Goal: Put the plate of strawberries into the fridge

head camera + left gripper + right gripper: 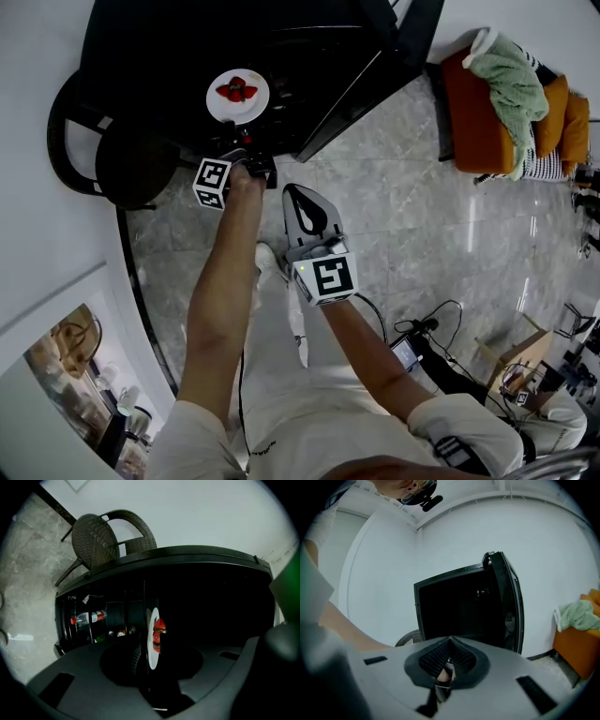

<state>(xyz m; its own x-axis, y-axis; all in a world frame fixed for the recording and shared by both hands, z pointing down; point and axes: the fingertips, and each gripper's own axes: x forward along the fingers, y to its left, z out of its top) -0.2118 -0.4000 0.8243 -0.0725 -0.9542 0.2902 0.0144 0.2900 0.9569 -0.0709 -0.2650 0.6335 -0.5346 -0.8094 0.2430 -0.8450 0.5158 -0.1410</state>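
A white plate (237, 97) with red strawberries (236, 90) rests inside the open black fridge (141, 47). My left gripper (248, 156) is at the plate's near edge. In the left gripper view the plate (153, 641) shows edge-on, and its near rim lies between the wide-apart jaws of the left gripper (157, 666). The pads do not press on it. The strawberries (159, 630) sit on top of the plate. My right gripper (298, 195) hangs back over the floor, shut and empty. In the right gripper view its ridged pads (436, 658) meet, pointing at the fridge (454, 606).
The fridge door (366, 75) stands open to the right. A dark wicker chair (131, 159) stands at the fridge's left. Bottles (89, 618) lie on a shelf inside. An orange sofa with a green cloth (506, 103) is at the far right. Cables and gear (427, 328) lie on the floor.
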